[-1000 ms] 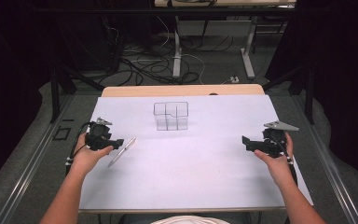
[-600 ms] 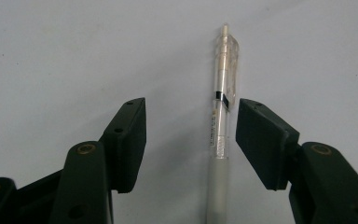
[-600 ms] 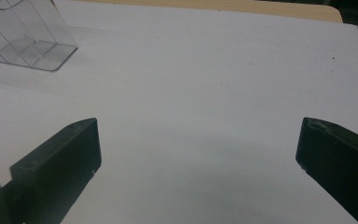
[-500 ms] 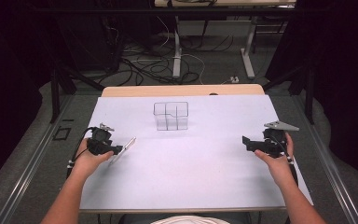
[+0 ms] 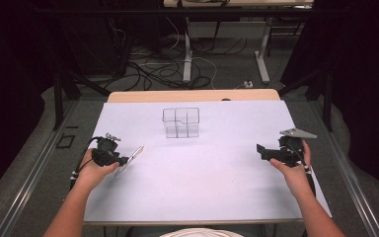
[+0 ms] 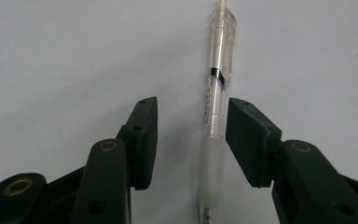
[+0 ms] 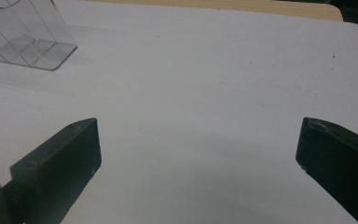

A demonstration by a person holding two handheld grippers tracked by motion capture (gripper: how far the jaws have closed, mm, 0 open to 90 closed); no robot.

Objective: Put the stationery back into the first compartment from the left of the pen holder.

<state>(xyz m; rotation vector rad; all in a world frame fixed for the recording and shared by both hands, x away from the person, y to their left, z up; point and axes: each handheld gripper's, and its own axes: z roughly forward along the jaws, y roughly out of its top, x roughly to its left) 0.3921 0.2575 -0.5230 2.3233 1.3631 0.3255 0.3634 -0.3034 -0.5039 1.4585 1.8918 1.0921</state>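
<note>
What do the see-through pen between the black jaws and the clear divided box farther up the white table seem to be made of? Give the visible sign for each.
Clear-barrelled pen: probably glossy transparent plastic, since the inner refill shows through; its frosted white grip section looks like soft rubber, though that is uncertain.
Clear divided box: likely hard transparent plastic such as acrylic, since the table shows through its thin, shiny walls.
</note>
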